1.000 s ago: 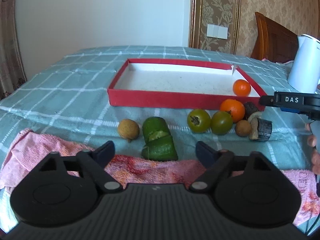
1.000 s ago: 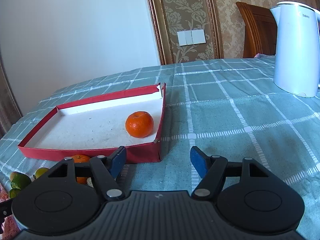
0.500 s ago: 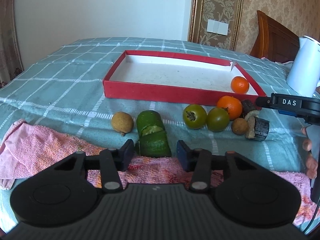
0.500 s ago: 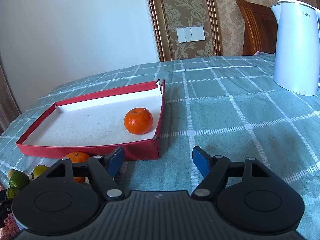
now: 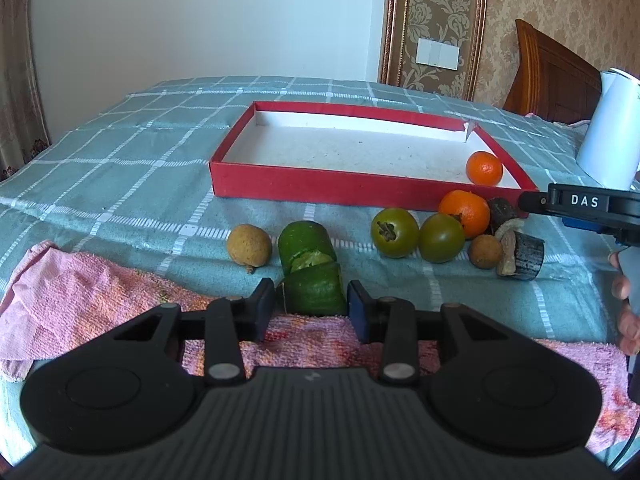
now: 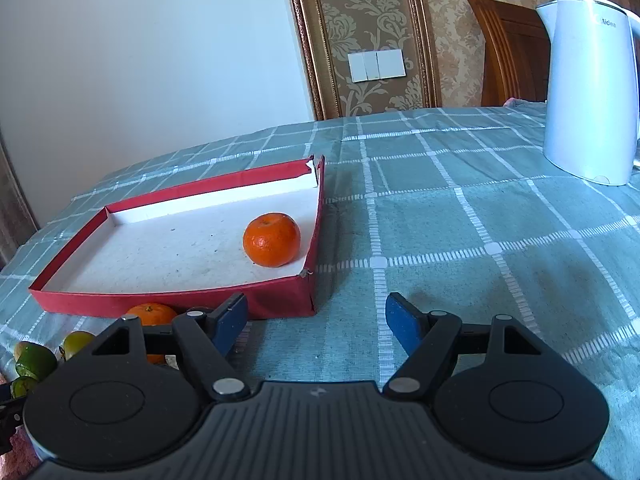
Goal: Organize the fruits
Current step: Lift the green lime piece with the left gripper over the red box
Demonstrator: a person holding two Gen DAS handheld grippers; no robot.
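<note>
You are looking at two oranges, one lying inside the red tray (image 5: 320,190) near its right corner (image 5: 484,167) and one outside against its front wall (image 5: 465,213); two green tomatoes (image 5: 395,232), two small brown fruits (image 5: 249,245) and two dark stubby pieces (image 5: 527,255) are lying on the checked cloth. Your left gripper (image 5: 311,304) has just been closing and is pinching the green cucumber (image 5: 310,268), which is lying at the pink towel's (image 5: 80,296) edge with its long axis pointing away towards the tray, split partway along. Your right gripper (image 6: 316,322) is standing wide with nothing between. The kettle (image 6: 588,96) is being cut off.
</note>
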